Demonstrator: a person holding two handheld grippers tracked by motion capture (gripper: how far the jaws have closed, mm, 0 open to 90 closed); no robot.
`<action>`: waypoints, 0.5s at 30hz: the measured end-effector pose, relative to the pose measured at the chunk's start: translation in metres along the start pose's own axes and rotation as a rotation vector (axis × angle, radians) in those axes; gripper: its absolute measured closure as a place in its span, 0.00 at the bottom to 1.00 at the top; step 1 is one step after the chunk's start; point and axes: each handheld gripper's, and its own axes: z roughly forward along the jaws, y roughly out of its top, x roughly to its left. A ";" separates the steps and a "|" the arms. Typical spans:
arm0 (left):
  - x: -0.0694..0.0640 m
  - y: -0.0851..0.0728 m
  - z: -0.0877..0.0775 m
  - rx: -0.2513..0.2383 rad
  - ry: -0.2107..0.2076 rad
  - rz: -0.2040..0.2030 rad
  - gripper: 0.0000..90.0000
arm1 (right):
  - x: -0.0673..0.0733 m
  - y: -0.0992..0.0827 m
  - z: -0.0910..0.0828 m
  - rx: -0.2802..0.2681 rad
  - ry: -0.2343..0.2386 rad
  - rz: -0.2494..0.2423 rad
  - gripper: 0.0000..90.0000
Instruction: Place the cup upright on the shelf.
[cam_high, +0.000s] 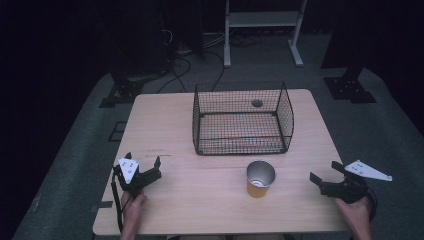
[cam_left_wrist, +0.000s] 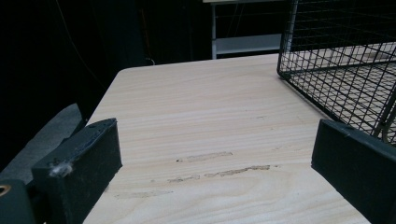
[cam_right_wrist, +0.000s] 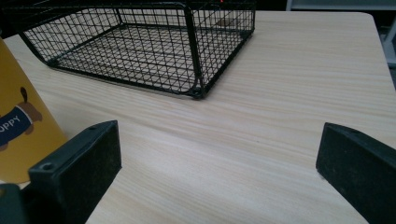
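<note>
Both tongs (cam_high: 143, 165) (cam_high: 326, 172) wide – empty, pale wood table (cam_high: 200, 200) (orange cup (cam_high: 260, 179), wire basket (cam_high: 242, 120)), dark room.

We're seeing a pretty dim room, with light falling mostly on the table (cam_high: 200, 200) while everything around it goes near black. The high view's soft and grainy; the gripper views look sharper, with little glare and faint shadows.

The yellow cup (cam_right_wrist: 23, 126) bears a cartoon dog whose coat reads "UPPY".
</note>
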 end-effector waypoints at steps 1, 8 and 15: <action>0.000 0.000 0.000 0.000 0.000 0.001 0.01 | 0.001 0.001 0.001 0.003 0.002 -0.004 0.00; 0.000 0.000 0.000 0.001 0.003 -0.001 0.01 | 0.006 0.007 0.005 0.015 0.019 -0.032 0.00; 0.001 0.000 -0.001 0.002 0.005 -0.002 0.01 | 0.017 0.009 0.006 0.030 0.052 -0.065 0.00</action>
